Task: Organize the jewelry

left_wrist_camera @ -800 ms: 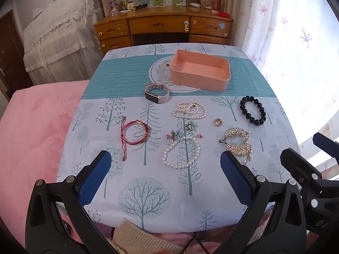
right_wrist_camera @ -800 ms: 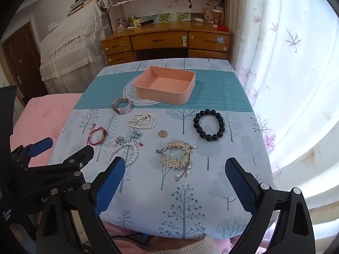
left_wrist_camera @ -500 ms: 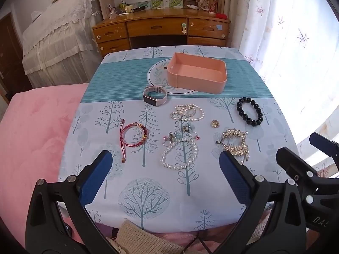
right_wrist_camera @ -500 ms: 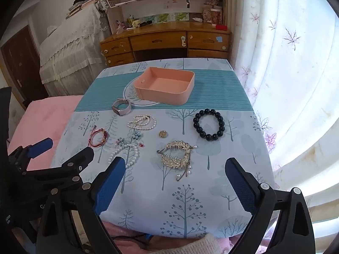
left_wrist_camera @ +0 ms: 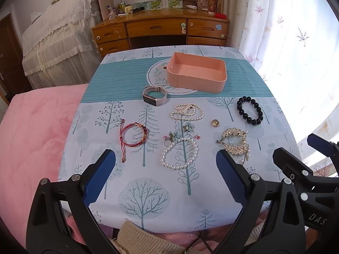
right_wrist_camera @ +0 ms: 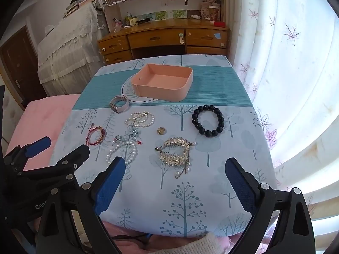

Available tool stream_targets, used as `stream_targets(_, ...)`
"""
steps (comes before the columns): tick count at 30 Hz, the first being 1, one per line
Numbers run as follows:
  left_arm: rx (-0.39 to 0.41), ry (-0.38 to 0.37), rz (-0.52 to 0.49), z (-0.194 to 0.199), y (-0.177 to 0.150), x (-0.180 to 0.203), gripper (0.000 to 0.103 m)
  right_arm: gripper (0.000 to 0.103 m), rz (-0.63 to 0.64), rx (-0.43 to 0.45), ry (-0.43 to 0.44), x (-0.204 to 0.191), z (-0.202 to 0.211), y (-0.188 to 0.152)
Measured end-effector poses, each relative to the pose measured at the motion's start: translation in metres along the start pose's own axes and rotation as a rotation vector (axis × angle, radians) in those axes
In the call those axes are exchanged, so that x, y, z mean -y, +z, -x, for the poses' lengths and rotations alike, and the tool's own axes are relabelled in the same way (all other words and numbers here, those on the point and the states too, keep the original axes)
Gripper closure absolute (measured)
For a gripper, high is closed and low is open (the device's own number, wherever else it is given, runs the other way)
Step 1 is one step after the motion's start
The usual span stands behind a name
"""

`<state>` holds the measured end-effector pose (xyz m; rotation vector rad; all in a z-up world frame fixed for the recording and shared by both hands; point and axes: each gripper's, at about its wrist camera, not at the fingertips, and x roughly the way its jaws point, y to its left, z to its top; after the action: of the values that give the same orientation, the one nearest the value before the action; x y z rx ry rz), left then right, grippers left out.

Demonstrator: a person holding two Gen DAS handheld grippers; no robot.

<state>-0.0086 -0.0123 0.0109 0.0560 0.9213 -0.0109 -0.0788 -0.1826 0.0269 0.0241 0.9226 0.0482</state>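
An empty pink box (left_wrist_camera: 197,75) (right_wrist_camera: 164,83) stands at the far middle of the table. In front of it lie a pink smartwatch (left_wrist_camera: 153,95), a small pearl strand (left_wrist_camera: 187,111), a black bead bracelet (left_wrist_camera: 250,110) (right_wrist_camera: 208,120), a gold ring (left_wrist_camera: 215,123), a red cord bracelet (left_wrist_camera: 133,136), a large pearl bracelet with charms (left_wrist_camera: 180,152) and a gold hair clip (right_wrist_camera: 175,151). My left gripper (left_wrist_camera: 166,158) hovers open above the near table edge, in line with the pearl bracelet. My right gripper (right_wrist_camera: 175,169) is open too, nearest the gold clip. Nothing sits between either pair of jaws.
The tree-print cloth (left_wrist_camera: 148,192) covers the table, with a pink bed (left_wrist_camera: 31,131) at its left. A wooden desk (left_wrist_camera: 161,28) stands behind, a lace-covered shape (left_wrist_camera: 59,42) to its left. Bright curtains (right_wrist_camera: 286,63) hang at the right. A knitted sleeve (left_wrist_camera: 135,239) shows at the bottom.
Both grippers have drawn back and up slightly, so the table appears a little farther and more of the far desk and shelves shows. The jewelry has not moved.
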Motion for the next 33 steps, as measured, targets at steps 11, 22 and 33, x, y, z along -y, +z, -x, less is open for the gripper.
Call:
stream_targets(11,-0.005,-0.004,0.002,-0.0057,-0.0018,-0.0026,0.009,0.007,-0.003,-0.001,0.002,0.0014,-0.0004,0.0003)
stream_targets(22,-0.006,-0.001,0.001,-0.01,-0.0054,-0.0049,0.009,0.007,-0.003,-0.001,0.003,0.0017,-0.0008,0.0007)
stream_targets(33,-0.005,-0.004,0.003,-0.0098,-0.0013,-0.0048,0.01,0.007,-0.002,0.0,0.001,0.002,-0.0019,0.0023)
